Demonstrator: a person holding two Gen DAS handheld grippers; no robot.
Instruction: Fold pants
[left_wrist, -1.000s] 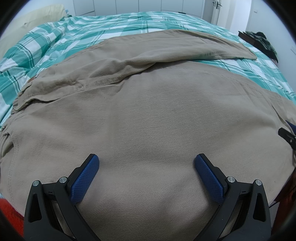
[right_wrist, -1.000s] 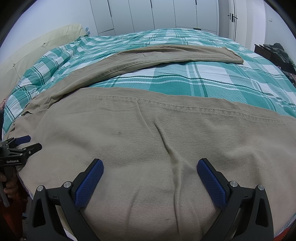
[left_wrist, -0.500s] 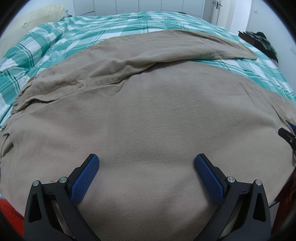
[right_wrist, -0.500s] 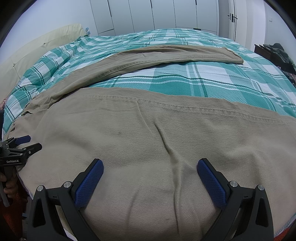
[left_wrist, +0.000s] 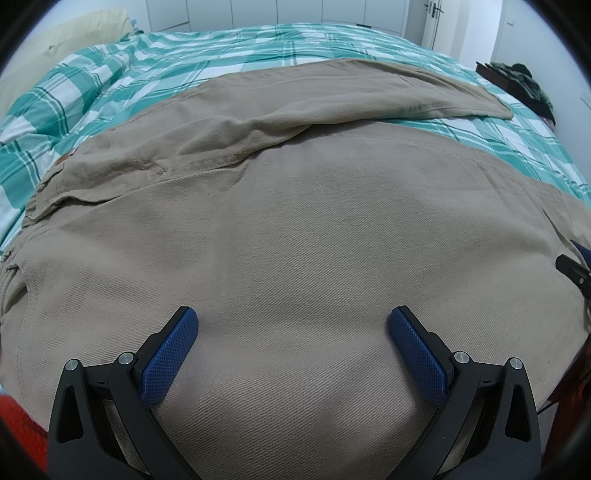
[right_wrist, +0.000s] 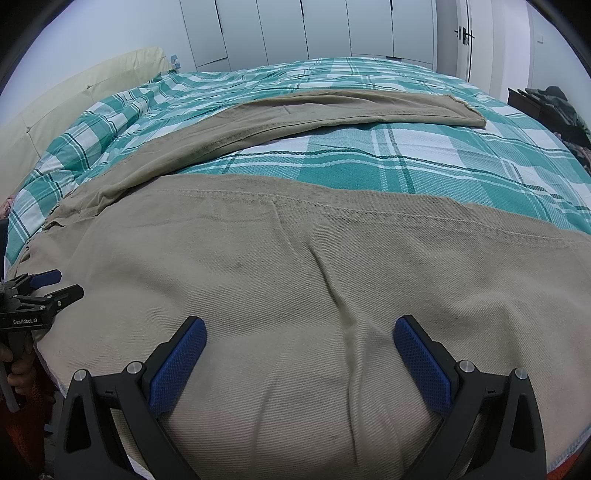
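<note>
The left gripper (left_wrist: 291, 343) hangs with its blue pads spread wide over the near leg of the pants (left_wrist: 314, 236), pinching nothing. The right gripper (right_wrist: 299, 347) is likewise splayed and empty above the same leg, farther from the waistband (left_wrist: 48, 192).

The pants are khaki twill, spread across the bedspread (right_wrist: 388, 162) of green and white checks. The near leg lies along the bed's near edge, while the far leg (right_wrist: 332, 110) angles away from it, leaving a wedge of checks between the two.

The cloth looks soft and limp, fairly weighty for fabric (a creased ridge runs through it between the right gripper's pads), so it should drape and sag from any single hold. Two holds on the near leg's outer seam, one near the waistband and one toward the hem, would likely carry it over more evenly.

The only legible writing is "GenRobot.AI" on the left gripper's body, seen at the right wrist view's left edge.
</note>
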